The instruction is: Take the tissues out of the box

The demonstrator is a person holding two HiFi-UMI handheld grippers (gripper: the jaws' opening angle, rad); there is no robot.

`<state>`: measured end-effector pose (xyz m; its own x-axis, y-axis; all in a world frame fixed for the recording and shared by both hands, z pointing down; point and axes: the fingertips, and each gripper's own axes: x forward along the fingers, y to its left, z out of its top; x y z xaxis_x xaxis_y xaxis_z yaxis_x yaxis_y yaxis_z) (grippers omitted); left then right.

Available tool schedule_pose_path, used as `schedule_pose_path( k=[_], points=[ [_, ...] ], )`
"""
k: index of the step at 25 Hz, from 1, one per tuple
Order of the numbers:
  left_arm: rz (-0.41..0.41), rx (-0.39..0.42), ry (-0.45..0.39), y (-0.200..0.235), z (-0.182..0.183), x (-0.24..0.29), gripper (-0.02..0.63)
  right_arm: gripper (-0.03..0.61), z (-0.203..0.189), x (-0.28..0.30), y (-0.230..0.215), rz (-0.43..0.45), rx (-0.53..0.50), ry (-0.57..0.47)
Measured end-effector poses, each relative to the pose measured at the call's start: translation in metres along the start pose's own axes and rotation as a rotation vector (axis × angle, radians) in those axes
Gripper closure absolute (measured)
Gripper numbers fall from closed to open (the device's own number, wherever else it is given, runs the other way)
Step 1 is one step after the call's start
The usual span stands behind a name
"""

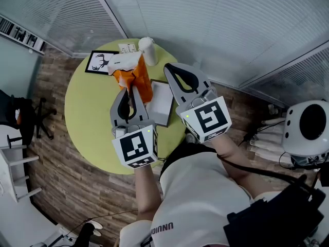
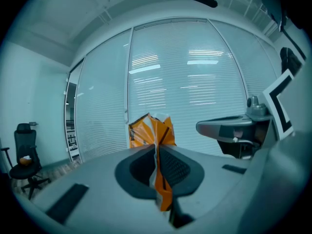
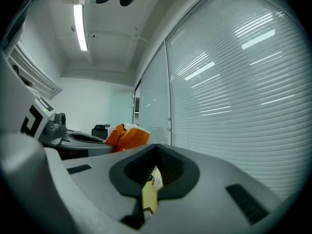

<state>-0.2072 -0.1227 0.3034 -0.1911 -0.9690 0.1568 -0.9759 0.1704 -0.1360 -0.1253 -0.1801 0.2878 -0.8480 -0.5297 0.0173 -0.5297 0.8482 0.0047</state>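
Left gripper view: the left tongs [image 2: 157, 151] are closed on a crumpled edge of the orange tissue box [image 2: 152, 129]. The wrapper is pinched flat between the jaws and fans out above them.
Right gripper view: the right tongs [image 3: 156, 150] are closed on a small yellowish scrap [image 3: 149, 195] with a white tag at its tip. I cannot tell what it came from; it looks like a torn-off tab or strip.
Where the box is: from the head view it hangs in the left tongs above the far side of the worktop [image 1: 87, 117], tilted, clear of the surface as far as I can see.
Gap between the 2 tongs: the right tongs sit just beside the box, not touching it.
Worktop: round and yellow-green. It carries a white pad [image 1: 162, 103] under the tongs, a picture frame [image 1: 100, 62] and a white bottle [image 1: 148, 51] at the far edge.
Done so far: my guess is that the box is lifted and perhaps opened, if the scrap is its seal.
Left to do: no loose tissue lies anywhere in view. The white at the box top may be tissue or wrapper; I cannot tell. By my reckoning the pulling-out itself is not yet done.
Next need: the right tongs must drop the scrap before they can take a tissue.
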Motion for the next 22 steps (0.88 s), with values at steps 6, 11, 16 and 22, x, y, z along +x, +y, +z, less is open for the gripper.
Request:
schedule_pose_path(
  k=[6,11,16,22],
  points=[
    [-0.001,0.004,0.000,0.0020,-0.0018,0.0005,0.600,0.560,-0.0035,0.0023,0.0004,-0.003,0.000,0.006],
    [-0.001,0.005,-0.003,0.0016,-0.0032,0.0000,0.600,0.560,-0.0031,0.0022,0.0004,-0.003,-0.005,-0.001],
    [0.001,0.007,-0.002,0.0022,-0.0034,-0.0001,0.600,0.560,-0.0047,0.0017,0.0000,-0.007,-0.001,0.003],
    [-0.001,0.007,-0.002,0.0020,-0.0044,0.0002,0.600,0.560,-0.0025,0.0023,0.0003,0.001,-0.019,0.000]
  ],
)
